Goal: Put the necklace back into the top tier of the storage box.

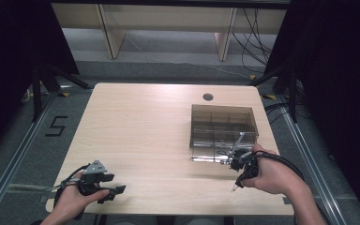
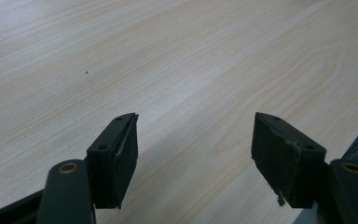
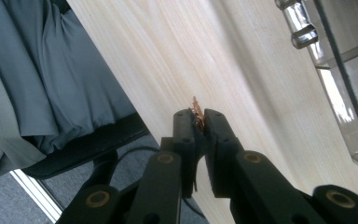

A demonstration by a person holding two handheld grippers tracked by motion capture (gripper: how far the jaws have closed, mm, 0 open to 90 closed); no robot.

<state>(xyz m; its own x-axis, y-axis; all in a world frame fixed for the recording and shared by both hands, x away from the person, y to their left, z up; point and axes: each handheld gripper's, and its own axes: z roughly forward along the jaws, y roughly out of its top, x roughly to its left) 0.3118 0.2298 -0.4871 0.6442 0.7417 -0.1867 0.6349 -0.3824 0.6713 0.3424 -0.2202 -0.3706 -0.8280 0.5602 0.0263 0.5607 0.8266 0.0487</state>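
One small copper piece (image 3: 196,113) pinched between the closed right tongs (image 3: 198,122); left tongs (image 2: 193,154) open, empty.

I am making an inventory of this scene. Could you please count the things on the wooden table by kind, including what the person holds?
Hand-held gripper, black, two jaws: 2 (left, right)
Transparent smoky plastic box with compartments: 1
Small copper-coloured metal piece, pinched in the right jaws: 1
Total: 4
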